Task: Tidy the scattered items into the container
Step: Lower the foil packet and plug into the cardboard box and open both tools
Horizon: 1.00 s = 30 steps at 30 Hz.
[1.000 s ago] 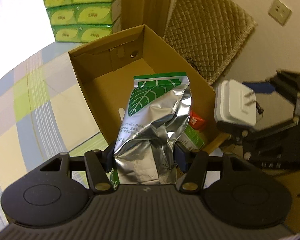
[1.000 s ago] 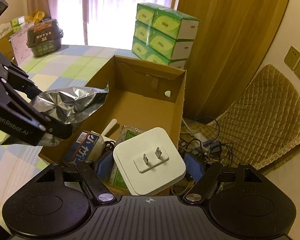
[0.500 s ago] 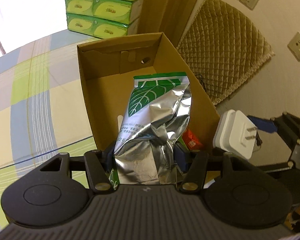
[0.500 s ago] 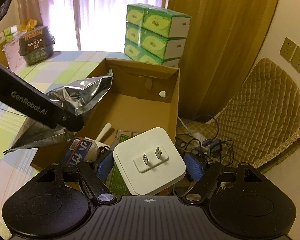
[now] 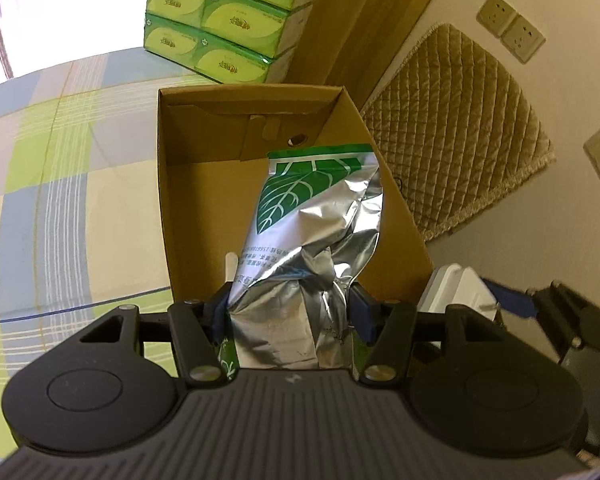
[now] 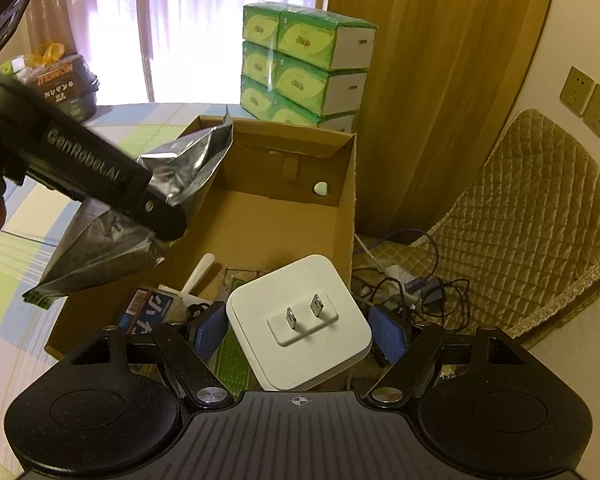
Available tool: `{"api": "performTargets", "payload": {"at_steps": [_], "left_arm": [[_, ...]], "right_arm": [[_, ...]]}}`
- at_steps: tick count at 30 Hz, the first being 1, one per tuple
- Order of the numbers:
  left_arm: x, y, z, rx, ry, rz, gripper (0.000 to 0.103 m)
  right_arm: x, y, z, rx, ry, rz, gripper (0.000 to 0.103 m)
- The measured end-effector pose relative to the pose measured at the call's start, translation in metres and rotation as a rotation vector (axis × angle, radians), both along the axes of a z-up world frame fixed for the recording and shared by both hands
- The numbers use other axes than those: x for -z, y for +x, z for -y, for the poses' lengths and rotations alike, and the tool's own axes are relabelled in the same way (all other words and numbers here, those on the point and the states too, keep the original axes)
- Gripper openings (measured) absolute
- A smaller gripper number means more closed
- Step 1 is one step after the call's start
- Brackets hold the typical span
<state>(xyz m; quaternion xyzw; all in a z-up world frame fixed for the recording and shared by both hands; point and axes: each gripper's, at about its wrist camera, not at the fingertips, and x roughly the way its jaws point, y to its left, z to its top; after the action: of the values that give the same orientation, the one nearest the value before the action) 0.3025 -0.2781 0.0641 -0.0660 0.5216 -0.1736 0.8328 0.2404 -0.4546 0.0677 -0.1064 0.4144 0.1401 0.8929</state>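
Tongs at work over a cardboard box point(image 5: 260, 184) on a checked cloth. Left tongs point(image 5: 286, 312) clamped on a crumpled silver pouch with a green leaf point(image 5: 308, 248), held above the box's near end. Right tongs point(image 6: 300, 334) closed around a white plug adapter point(image 6: 300, 320), prongs up, over the box's near right corner. Inside the box, a blue-labelled packet point(image 6: 148, 310) and a white stick point(image 6: 198, 274). Beyond the box, stacked green tissue packs point(image 6: 300, 64).
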Motion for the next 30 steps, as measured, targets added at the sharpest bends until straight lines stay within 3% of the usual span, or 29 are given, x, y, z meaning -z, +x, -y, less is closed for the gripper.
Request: {"api": "performTargets", "payload": {"at_steps": [8,30], "left_arm": [[-0.004,0.014,-0.014,-0.059,-0.067,0.036,0.056],[-0.008,0.013,-0.063,-0.088,-0.031,0.094,0.061]], "right_arm": [[0.007,0.008,-0.003,-0.001,-0.004,-0.005,0.079],[0.01,0.042,-0.031,-0.035,0.022,0.058,0.079]]}}
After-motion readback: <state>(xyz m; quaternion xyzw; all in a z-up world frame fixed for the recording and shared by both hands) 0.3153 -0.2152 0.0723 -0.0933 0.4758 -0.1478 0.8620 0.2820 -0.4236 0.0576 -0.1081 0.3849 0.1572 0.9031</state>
